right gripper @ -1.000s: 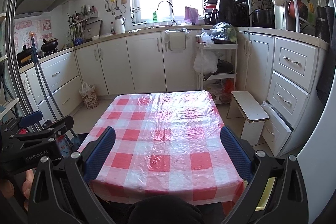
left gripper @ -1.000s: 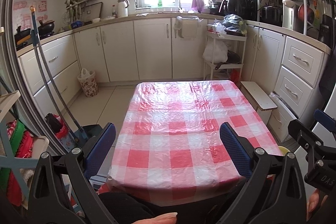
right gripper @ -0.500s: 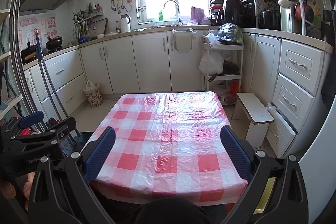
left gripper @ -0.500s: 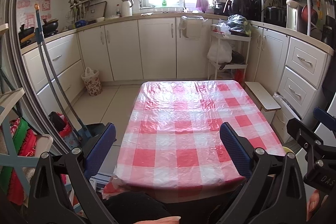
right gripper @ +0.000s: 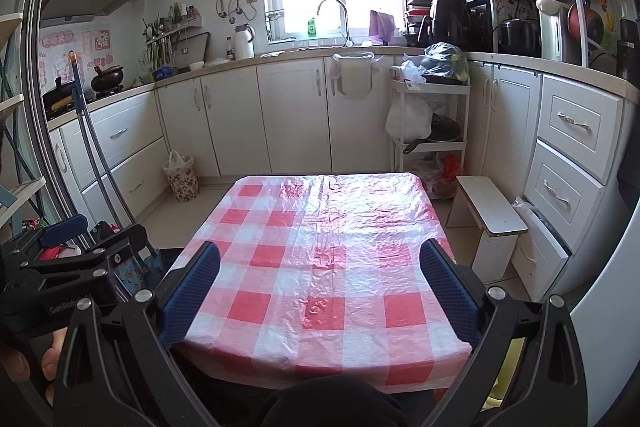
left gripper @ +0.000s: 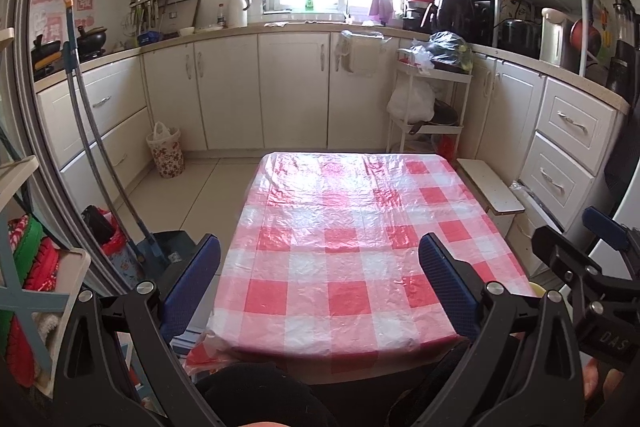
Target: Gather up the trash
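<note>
Both the left gripper (left gripper: 320,279) and right gripper (right gripper: 320,283) gape empty over the bare red-and-white checked plastic tablecloth (right gripper: 324,251), with no graspable trash visible.

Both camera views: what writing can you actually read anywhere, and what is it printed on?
"GenRobot" on the black left gripper body; the rest is cut off.
"DAS" on the black right gripper body; the rest is cut off.
Red and pink wall posters with large characters: too blurred to read.
White tag on the white wire cart: too small to read.
</note>
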The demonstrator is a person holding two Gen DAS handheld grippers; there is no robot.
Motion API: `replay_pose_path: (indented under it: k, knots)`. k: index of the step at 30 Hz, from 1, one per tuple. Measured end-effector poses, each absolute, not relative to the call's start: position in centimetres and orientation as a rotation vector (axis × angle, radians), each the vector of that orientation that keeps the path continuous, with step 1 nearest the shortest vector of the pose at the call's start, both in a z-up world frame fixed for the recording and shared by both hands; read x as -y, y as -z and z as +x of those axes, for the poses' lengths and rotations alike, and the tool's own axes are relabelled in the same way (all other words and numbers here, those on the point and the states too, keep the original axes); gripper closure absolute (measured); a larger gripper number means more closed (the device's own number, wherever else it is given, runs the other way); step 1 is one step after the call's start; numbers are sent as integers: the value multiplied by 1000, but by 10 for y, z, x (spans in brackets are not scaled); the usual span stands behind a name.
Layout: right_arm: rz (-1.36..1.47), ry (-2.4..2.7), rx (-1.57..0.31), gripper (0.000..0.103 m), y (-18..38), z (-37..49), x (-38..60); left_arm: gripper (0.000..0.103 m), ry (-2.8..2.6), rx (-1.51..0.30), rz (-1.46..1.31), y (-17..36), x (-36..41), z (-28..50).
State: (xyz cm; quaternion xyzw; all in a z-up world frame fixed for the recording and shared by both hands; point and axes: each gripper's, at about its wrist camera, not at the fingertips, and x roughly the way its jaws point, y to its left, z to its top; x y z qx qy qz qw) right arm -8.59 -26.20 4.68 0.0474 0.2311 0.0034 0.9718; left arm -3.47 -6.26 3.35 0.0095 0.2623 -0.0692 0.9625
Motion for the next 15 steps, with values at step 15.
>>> replay_pose_path:
  k: [15]
  knots:
    - [89,7,-451,7,-50,-85,263,7,111,-544,60,-32,70,-32]
